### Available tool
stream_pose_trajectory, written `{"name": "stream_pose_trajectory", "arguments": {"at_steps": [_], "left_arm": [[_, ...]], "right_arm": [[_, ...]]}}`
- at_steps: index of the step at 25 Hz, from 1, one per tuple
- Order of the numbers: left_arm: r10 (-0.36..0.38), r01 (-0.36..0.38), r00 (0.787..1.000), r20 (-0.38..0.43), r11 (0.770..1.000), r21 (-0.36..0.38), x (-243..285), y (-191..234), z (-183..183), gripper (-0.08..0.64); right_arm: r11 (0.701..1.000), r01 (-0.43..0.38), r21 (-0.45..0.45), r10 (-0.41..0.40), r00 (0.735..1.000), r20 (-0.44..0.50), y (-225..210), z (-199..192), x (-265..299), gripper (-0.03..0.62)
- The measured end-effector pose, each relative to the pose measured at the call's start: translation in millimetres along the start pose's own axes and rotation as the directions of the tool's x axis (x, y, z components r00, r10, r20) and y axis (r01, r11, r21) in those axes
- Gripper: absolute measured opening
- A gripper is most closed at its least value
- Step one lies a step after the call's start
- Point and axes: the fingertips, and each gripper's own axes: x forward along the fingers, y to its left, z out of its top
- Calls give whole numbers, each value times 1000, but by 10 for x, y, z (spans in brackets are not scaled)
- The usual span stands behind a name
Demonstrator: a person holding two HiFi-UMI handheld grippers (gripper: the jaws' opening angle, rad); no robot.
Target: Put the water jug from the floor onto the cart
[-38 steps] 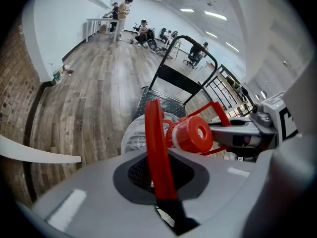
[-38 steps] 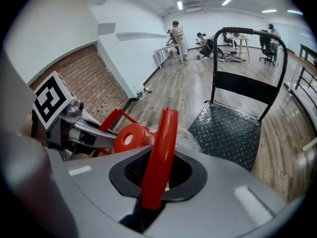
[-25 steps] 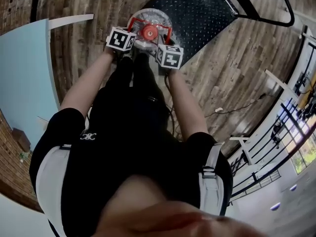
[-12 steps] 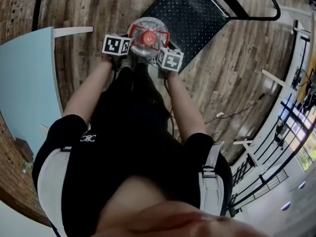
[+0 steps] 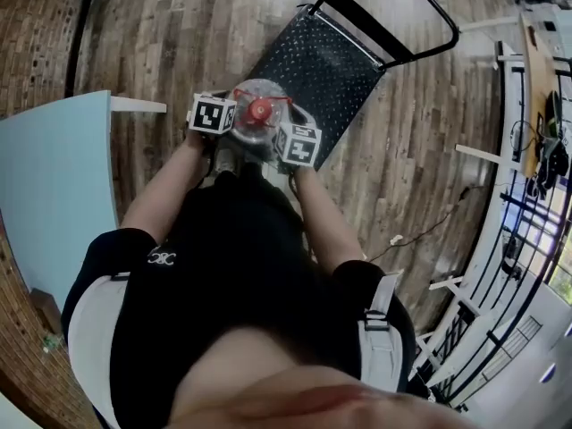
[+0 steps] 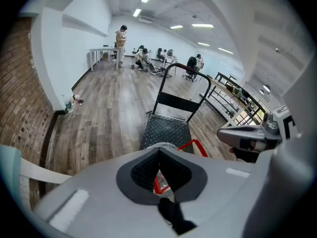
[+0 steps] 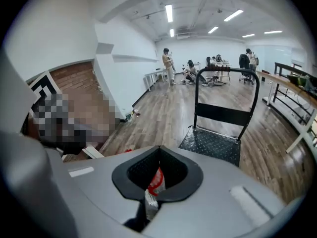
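Note:
The clear water jug (image 5: 258,114) with a red cap and red handle hangs off the wooden floor, just in front of the black cart (image 5: 323,56). My left gripper (image 5: 235,117) is shut on the handle's left side. My right gripper (image 5: 280,129) is shut on its right side. Both pairs of jaws have just been closing, with the red handle between them. In the left gripper view the jaws (image 6: 159,175) pinch a red strip of the jug (image 6: 194,146), with the cart (image 6: 166,130) beyond. In the right gripper view the jaws (image 7: 157,175) pinch the jug's red part (image 7: 156,181), with the cart (image 7: 213,144) ahead.
A light blue panel (image 5: 45,177) stands at my left with a white bar beside it. The cart's push handle (image 5: 420,7) rises at its far end. A cable (image 5: 420,222) lies on the floor at right, near metal railings (image 5: 500,266). People and desks (image 6: 143,58) are far off.
Both grippers have risen with the jug, which now hangs above the floor. More of the cart and its handle shows beyond the jug.

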Motion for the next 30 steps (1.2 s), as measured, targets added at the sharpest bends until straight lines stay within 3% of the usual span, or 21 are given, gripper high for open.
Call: {"name": "stream_pose_trajectory", "arguments": {"at_steps": [5, 9, 13, 20, 25, 30], "left_arm": [[-44, 42, 996, 82, 999, 21, -265, -209, 291, 2], [-45, 36, 987, 155, 998, 58, -517, -269, 562, 2], [-98, 99, 964, 246, 995, 11, -776, -361, 928, 2], [-79, 62, 940, 332, 996, 61, -1099, -408, 1262, 2], [-76, 31, 926, 369, 991, 127, -1248, -545, 1376, 2], [-72, 25, 919, 387, 992, 126, -1263, -593, 1387, 2]], "right_arm": [[999, -42, -2, 42, 993, 114, 181, 370, -257, 14], [999, -27, 35, 18, 974, 226, 211, 694, -458, 14], [997, -36, 70, 12, 950, 311, 182, 1036, -601, 12], [991, -128, 32, 105, 910, 400, 398, 1472, -808, 12], [991, -133, 24, 110, 896, 430, 358, 1605, -915, 12], [992, -128, 16, 108, 891, 440, 332, 1635, -993, 12]]}}
